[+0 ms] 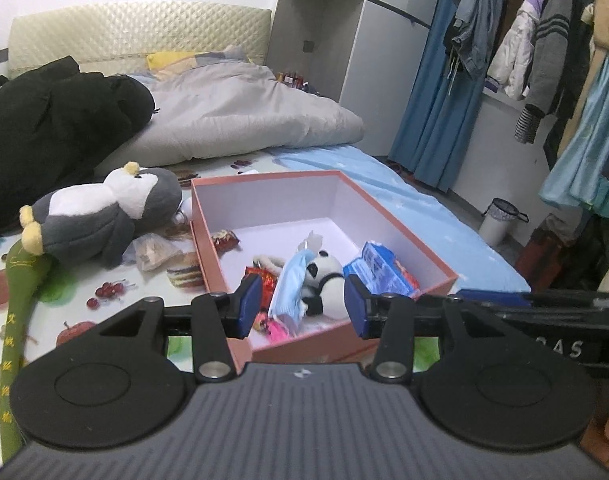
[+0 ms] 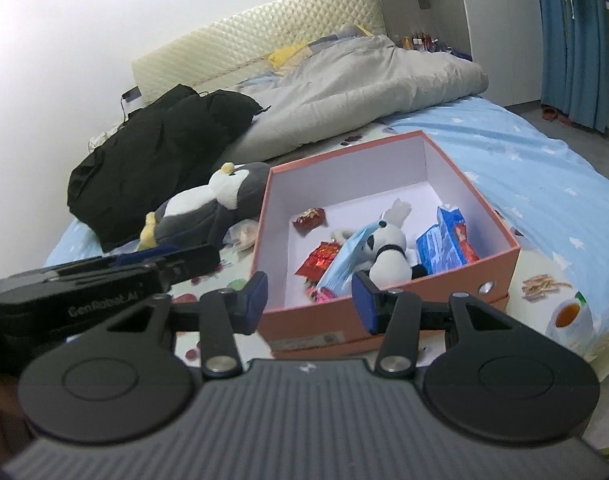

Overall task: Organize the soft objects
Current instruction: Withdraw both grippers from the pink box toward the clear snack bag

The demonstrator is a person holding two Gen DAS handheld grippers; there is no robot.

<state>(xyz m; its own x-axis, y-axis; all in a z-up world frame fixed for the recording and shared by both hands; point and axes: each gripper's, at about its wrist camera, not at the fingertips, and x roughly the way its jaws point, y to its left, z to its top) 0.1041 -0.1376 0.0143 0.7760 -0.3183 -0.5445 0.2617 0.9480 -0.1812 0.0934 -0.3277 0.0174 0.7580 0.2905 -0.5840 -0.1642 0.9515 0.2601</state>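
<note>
Grey-and-white plush penguin (image 1: 104, 216) lying beside open pink cardboard box (image 1: 208, 252); small panda plush (image 1: 324, 280) lying inside.

My left gripper (image 1: 302, 308) and right gripper (image 2: 310, 300) look alike to me: ribbed grey bodies, two round black discs, black link arms on silver pivot screws, blue finger pads (image 1: 248, 304), and white lettering along each black side.

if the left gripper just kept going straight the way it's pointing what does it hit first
Probably the small panda plush and the blue face mask in the pink box, which sit between the open left gripper fingers in its view. Depth is unclear.
</note>
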